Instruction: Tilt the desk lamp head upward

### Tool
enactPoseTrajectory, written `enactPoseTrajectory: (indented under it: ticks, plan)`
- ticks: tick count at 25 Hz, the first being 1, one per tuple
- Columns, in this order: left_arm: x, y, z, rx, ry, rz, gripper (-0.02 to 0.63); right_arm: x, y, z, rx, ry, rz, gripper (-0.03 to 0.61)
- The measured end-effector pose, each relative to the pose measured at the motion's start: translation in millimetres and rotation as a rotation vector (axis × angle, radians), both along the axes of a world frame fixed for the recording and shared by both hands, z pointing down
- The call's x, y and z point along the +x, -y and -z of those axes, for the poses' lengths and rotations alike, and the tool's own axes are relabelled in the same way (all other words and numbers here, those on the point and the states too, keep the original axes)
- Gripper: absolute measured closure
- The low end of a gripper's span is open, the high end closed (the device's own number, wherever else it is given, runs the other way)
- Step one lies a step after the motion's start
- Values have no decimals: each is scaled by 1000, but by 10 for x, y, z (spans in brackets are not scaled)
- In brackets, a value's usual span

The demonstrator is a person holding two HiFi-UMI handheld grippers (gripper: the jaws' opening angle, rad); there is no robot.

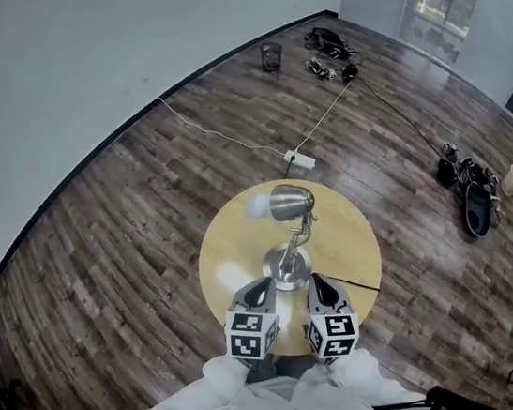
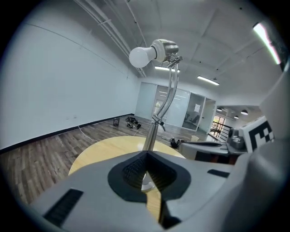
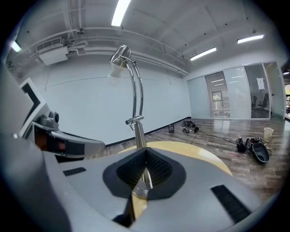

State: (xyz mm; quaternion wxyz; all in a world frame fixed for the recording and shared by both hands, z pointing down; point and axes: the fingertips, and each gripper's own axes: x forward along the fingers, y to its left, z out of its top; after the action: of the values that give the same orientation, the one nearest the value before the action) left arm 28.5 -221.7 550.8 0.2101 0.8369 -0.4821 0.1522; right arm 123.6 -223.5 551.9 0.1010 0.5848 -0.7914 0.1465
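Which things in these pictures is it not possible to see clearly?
1. Round base of the silver metal desk lamp: both gripper views, mostly behind the shut left tongs and right tongs.
2. Legs of the round yellow wooden table: head view, under its top.
3. The dark heap of things by the wall: head view, too small to name.

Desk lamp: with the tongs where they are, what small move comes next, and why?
Probably open the right tongs and raise them toward the lamp head. Those and the left tongs are shut on nothing, low by the lamp base; the head sits high above.
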Motion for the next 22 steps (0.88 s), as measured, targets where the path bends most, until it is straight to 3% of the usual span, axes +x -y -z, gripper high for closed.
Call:
enactPoseTrajectory:
  ticks: [8, 22]
  plan:
    - [-13, -497, 84, 29, 23, -60, 613, -161, -486, 134, 44, 14, -41, 565]
    - [-251, -1665, 216, 19, 0, -126, 613, -427, -1811, 242, 26, 33, -120, 565]
